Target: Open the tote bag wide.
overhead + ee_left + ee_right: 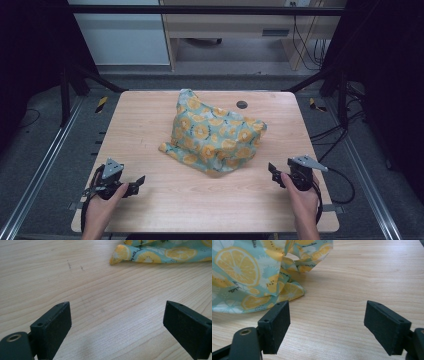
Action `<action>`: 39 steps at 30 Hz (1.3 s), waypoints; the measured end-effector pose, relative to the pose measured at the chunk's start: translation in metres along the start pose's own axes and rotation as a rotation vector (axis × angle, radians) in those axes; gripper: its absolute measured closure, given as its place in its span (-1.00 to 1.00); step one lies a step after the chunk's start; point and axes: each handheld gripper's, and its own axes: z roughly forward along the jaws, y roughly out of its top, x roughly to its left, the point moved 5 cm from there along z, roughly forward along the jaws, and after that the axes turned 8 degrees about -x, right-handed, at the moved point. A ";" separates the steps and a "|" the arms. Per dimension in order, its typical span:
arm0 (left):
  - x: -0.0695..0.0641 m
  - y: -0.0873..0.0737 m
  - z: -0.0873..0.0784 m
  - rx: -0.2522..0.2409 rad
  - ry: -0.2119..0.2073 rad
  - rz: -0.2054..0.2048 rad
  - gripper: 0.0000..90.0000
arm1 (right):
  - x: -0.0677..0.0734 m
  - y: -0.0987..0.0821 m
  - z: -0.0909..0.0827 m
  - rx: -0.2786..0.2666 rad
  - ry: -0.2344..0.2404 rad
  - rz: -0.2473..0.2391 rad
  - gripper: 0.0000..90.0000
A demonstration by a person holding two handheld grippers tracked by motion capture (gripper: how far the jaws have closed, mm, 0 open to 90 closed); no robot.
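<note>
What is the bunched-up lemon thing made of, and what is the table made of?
The teal cloth with yellow lemon slices looks like thin, matte woven fabric: it crumples into soft folds and floppy corners. The pale tabletop looks like wood or a wood-look laminate, smooth with a slight sheen; printed or real grain can't be told apart.

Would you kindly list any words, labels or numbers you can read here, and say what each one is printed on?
Small dark cursive lettering on the lemon-print cloth: repeated among the slices, too small and blurred to read in the left and right gripper views.
Wooden table: no text, just faint pen-like marks.
Left gripper and right gripper: no legible markings.
</note>
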 end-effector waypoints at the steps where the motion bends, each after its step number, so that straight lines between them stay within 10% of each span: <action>1: 0.000 0.001 -0.001 -0.011 -0.002 -0.011 -0.83 | 0.002 0.001 0.000 -0.002 0.007 0.005 -0.58; 11: -0.009 0.002 -0.003 -0.012 -0.041 -0.024 -0.83 | 0.023 0.036 0.004 -0.010 0.077 -0.061 -0.67; 22: -0.015 0.005 -0.002 -0.003 -0.067 -0.015 -0.83 | 0.044 0.126 0.025 -0.026 0.173 -0.163 -0.60; 29: -0.019 0.007 0.000 -0.001 -0.085 0.001 -0.83 | 0.061 0.164 0.084 0.045 0.258 -0.173 -0.50; 34: -0.023 0.008 0.001 0.010 -0.097 0.037 -0.83 | 0.068 0.163 0.135 0.152 0.340 -0.139 -0.35; 39: -0.024 0.008 0.002 0.016 -0.106 0.043 -0.83 | 0.076 0.155 0.151 0.215 0.384 -0.137 -0.27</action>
